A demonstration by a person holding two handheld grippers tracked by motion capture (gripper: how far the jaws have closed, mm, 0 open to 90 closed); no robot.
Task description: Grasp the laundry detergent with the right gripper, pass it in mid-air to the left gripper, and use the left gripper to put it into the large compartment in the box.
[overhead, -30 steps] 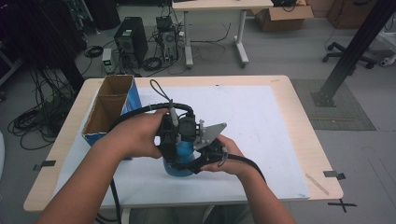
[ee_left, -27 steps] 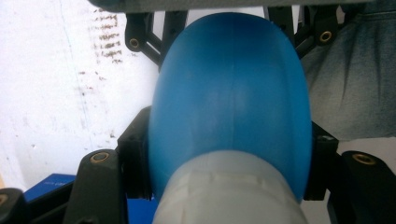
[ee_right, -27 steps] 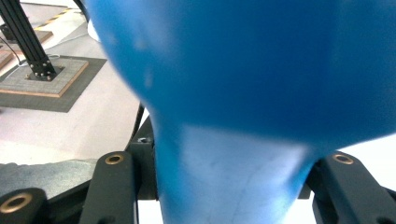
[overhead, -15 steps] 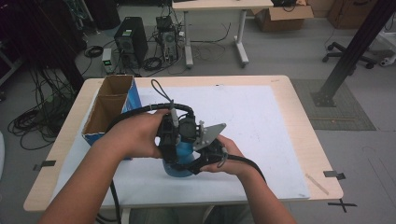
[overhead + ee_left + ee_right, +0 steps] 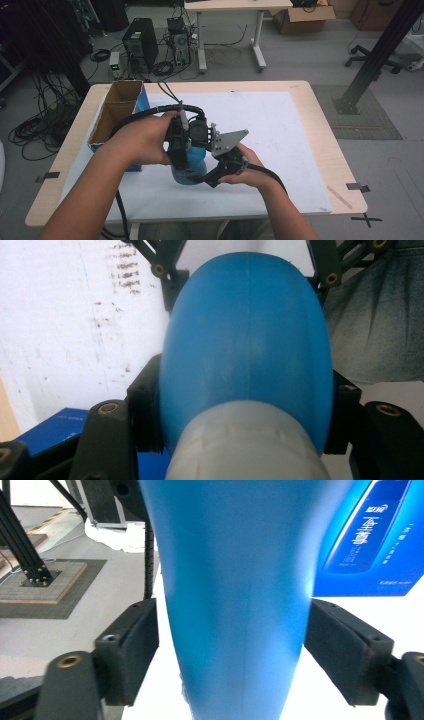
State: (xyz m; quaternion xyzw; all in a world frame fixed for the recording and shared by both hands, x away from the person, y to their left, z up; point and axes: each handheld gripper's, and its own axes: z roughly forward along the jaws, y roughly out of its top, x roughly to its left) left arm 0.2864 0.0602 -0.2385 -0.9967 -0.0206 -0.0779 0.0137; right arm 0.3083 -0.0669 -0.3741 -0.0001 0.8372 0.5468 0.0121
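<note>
I have a blue plastic bottle (image 5: 192,165) standing near the front edge of the table (image 5: 310,150), on the white sheet (image 5: 280,140) that covers most of it. My left gripper (image 5: 181,150) comes at it from above and is clamped on the shoulder just below the white cap (image 5: 245,445): in the left gripper view both pads press into the blue sides. My right gripper (image 5: 212,175) sits low on the body from the side. Its jaws have just been opening, and in the right gripper view the bottle (image 5: 235,595) stands between them with a gap at each pad, so that side has let go.

The bottle looks like smooth, glossy moulded plastic with a seam down the middle, so I judge it slippery and a little springy under pressure. I cannot tell how full it is; I would treat it as moderately heavy. The body tapers, so a grip there could slide along it. The shoulder under the cap seems the safest hold, and the ribbed cap itself gives the best purchase for twisting.

The sheet is flat and scuffed, and gives even support. An open cardboard box (image 5: 117,112) with a blue side stands at the table's left edge. Beyond it the grey floor (image 5: 300,55) carries a computer tower (image 5: 139,47), loose cables (image 5: 35,130) and another desk (image 5: 230,7).
</note>
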